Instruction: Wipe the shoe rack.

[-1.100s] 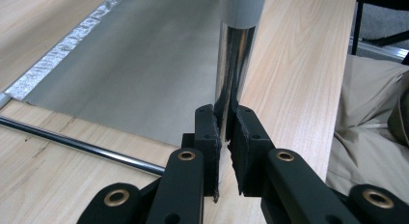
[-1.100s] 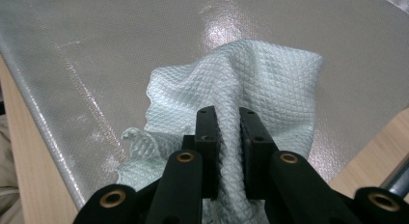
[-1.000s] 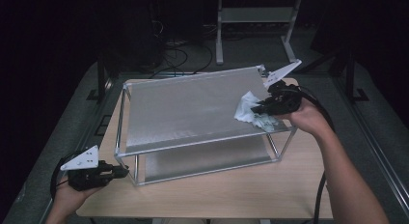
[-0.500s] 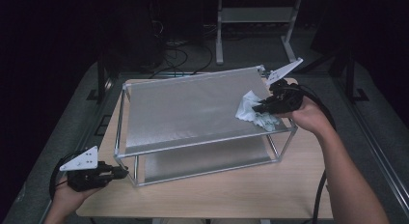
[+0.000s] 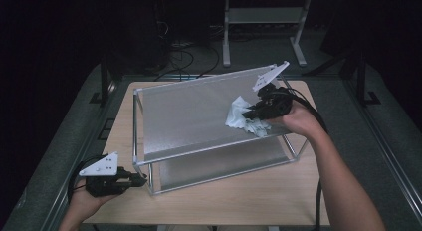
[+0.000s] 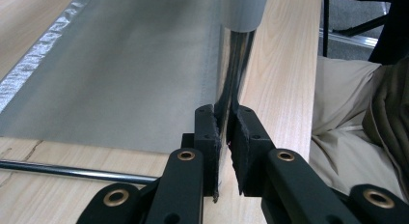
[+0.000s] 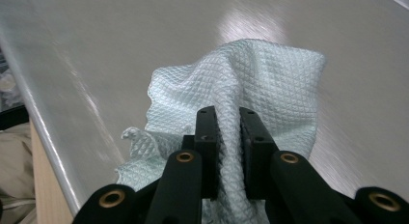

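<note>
Right gripper around cloth

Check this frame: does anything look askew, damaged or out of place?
Nothing looks damaged or spilled. The two-tier metal rack sits skewed on the table. The left gripper clamps its near corner post, and the right gripper holds a crumpled white cloth against the top shelf.

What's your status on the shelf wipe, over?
Left gripper shut on shelf's front post. Right gripper shut on cloth, on top shelf. Nothing in the way.
</note>
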Tool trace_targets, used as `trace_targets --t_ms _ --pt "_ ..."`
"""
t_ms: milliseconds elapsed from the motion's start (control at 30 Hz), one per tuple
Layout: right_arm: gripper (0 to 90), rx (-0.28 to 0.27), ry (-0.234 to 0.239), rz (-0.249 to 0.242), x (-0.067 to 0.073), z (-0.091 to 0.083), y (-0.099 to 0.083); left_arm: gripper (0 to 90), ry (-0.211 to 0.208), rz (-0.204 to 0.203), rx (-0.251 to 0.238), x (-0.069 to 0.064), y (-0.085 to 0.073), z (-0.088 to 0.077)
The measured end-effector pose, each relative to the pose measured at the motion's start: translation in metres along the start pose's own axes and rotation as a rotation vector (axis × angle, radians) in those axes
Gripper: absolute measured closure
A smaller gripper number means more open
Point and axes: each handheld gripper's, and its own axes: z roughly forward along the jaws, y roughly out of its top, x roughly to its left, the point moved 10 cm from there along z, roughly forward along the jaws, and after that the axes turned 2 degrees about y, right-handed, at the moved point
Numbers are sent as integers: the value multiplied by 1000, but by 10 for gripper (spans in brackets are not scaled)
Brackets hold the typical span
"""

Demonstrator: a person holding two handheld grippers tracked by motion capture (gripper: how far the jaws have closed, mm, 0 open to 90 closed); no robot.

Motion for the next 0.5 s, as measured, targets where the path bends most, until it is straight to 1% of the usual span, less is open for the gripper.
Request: trace_targets --t_ms 33,67,133,200,333,367,433,500 --pt "800 3 4 0 0 1 1 814 6 -8 1 1 -1 -1" --pt "800 -1 9 2 0 -1 1 815 6 -8 1 1 -1 -1" --pt "800 12 6 4 -2 -6 -5 814 14 -9 3 2 -1 -2" --pt "800 12 2 17 -4 -14 -13 814 15 -13 -1 3 -2 -2" --pt "800 1 -24 68 -13 -34 -35 814 17 -17 -10 2 -2 -1" --pt "800 -3 -26 74 -13 -37 -38 814 14 -15 -9 1 -1 0" --pt "800 -4 -33 62 -10 -39 -40 814 12 -12 -3 1 1 1" --pt "800 -13 -1 39 0 -34 -34 814 14 -14 -8 1 1 2"
